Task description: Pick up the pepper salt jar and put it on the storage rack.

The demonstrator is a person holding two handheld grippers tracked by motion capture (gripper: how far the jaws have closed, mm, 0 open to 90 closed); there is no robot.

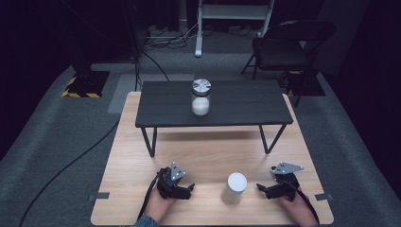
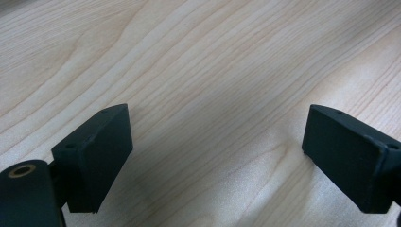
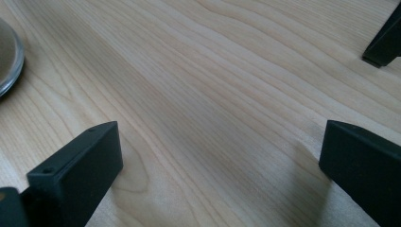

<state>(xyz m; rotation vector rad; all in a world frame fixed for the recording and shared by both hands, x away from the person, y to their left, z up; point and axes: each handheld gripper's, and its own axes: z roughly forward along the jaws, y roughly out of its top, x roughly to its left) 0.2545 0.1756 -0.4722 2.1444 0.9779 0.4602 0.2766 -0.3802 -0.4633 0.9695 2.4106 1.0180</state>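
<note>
Grey carpet covered the dim room, with a folding chair (image 1: 289, 45) at the far right and a pale wooden table (image 1: 142, 142) in the middle. On the table's far half stood a low black bench (image 1: 236, 106), and on it a glass jar (image 1: 200, 97) with a silvery lid, partly filled with something white.

Along the near edge, going from left to right, came first the left gripper (image 1: 190, 189), held low over the wood in the person's left hand (image 1: 158, 205). Its jaws stood wide apart with nothing between them; the left gripper view showed bare wood grain in the gap.

Next stood a white cup (image 1: 234, 187), upright on the table, between the two grippers and touched by neither.

Last came the right gripper (image 1: 261, 189), just right of the cup, its tips pointing towards it. Its jaws were likewise spread wide and empty, with bare wood between them in the right gripper view.
</note>
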